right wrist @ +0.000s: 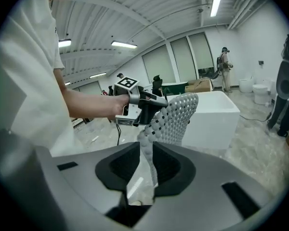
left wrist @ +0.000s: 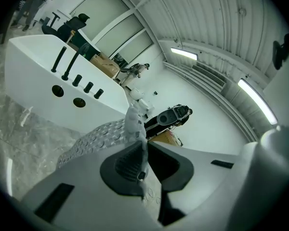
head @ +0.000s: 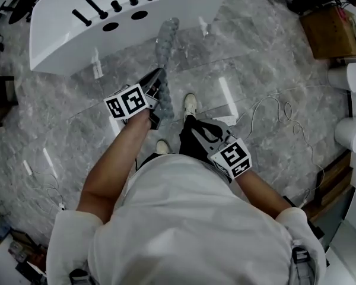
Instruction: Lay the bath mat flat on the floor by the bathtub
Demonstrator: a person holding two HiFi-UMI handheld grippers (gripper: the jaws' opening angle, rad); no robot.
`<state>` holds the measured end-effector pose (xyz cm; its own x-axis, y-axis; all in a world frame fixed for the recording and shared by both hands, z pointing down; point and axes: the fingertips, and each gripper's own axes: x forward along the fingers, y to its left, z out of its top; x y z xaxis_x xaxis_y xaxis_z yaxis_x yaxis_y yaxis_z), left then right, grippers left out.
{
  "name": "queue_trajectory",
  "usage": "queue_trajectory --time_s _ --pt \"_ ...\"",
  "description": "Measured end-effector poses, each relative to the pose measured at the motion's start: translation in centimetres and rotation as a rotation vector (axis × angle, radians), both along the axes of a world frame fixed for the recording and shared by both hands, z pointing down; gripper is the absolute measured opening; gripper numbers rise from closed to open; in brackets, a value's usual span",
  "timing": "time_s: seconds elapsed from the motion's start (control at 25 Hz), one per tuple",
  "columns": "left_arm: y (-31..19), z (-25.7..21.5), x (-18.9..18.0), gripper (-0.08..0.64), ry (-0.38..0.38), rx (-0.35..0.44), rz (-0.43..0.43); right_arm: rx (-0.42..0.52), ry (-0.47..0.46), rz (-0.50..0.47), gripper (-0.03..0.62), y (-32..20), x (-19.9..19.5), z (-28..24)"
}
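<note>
**Desk:** Report where the bath mat lies relative to the fingers.

**Operator:** The bath mat (head: 166, 43) is not flat. From the head view I see it edge-on as a narrow grey strip above the marble floor (head: 261, 64), in front of the white bathtub (head: 124, 22). It is strung between my two grippers. At the left gripper (head: 157, 88) the dimpled sheet comes up out of the gap and runs on toward the tub. At the right gripper (head: 193, 129) a folded edge rises from between the fingers. It curves across to the left gripper, which that view shows holding the mat's other part just in front of the tub.

**Desk:** State of the fingers, each side.

**Operator:** On the left, the fingers (left wrist: 127, 165) are pressed nearly together, pinching a thin edge of the mat, with nothing else between them. On the right, the fingers (right wrist: 123, 170) are drawn in on the folded edge, and the mat fills the narrow gap between the pads. Both grips are on the mat only, and neither gripper touches the tub or the floor.
</note>
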<state>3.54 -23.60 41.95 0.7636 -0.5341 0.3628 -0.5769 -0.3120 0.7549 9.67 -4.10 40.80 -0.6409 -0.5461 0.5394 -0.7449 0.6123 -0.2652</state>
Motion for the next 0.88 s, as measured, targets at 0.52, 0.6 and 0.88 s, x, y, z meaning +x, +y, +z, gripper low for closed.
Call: queue_trajectory --time_s 0.52,0.6,0.88 --pt "-21.4 10.7 21.4 0.049 0.092 -0.057 -0.083 -0.209 -0.122 0.041 0.087 -10.7 12.8 6.7" --pt "-24.1 12.6 24.3 0.049 0.146 -0.070 -0.106 -0.243 -0.122 0.077 0.086 -11.2 14.5 8.1" --pt "-29.0 22.0 26.9 0.049 0.288 -0.128 -0.187 -0.316 -0.068 0.104 0.086 -12.4 16.5 12.8"
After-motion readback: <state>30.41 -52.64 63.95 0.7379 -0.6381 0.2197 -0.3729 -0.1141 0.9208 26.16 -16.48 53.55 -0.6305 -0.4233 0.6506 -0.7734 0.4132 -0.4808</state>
